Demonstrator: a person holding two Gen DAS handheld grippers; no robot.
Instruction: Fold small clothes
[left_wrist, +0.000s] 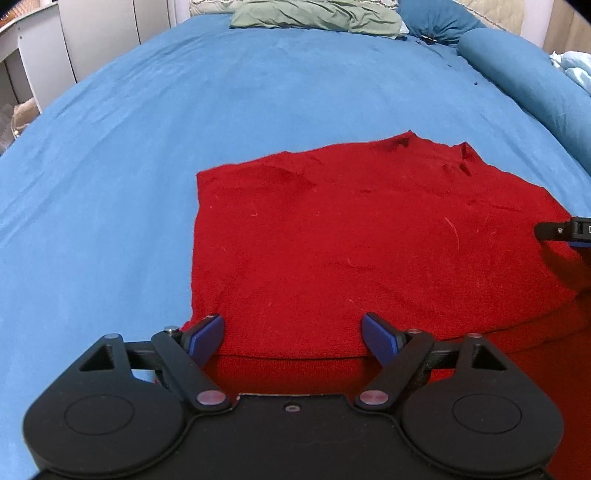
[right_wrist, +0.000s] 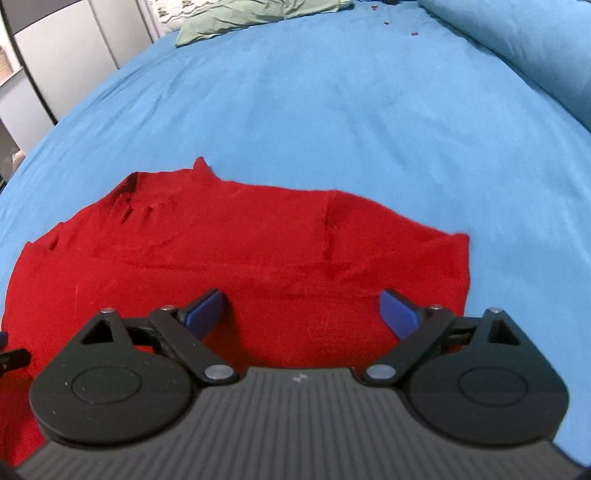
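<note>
Both the left gripper (left_wrist: 293, 334) and right gripper (right_wrist: 301, 308) hover wide apart-jawed, holding nothing, over the near edge of the red garment (left_wrist: 369, 240) spread on the bed (left_wrist: 147, 147), seemingly poised for a fold.

Red garment (left_wrist: 369, 236) on blue bed (left_wrist: 184, 129)

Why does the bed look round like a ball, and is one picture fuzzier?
Both views use fisheye lenses, so the flat blue bed bulges. The right wrist view is softer: the red garment looks smeared. The left wrist view is sharper, showing lint on it.
</note>
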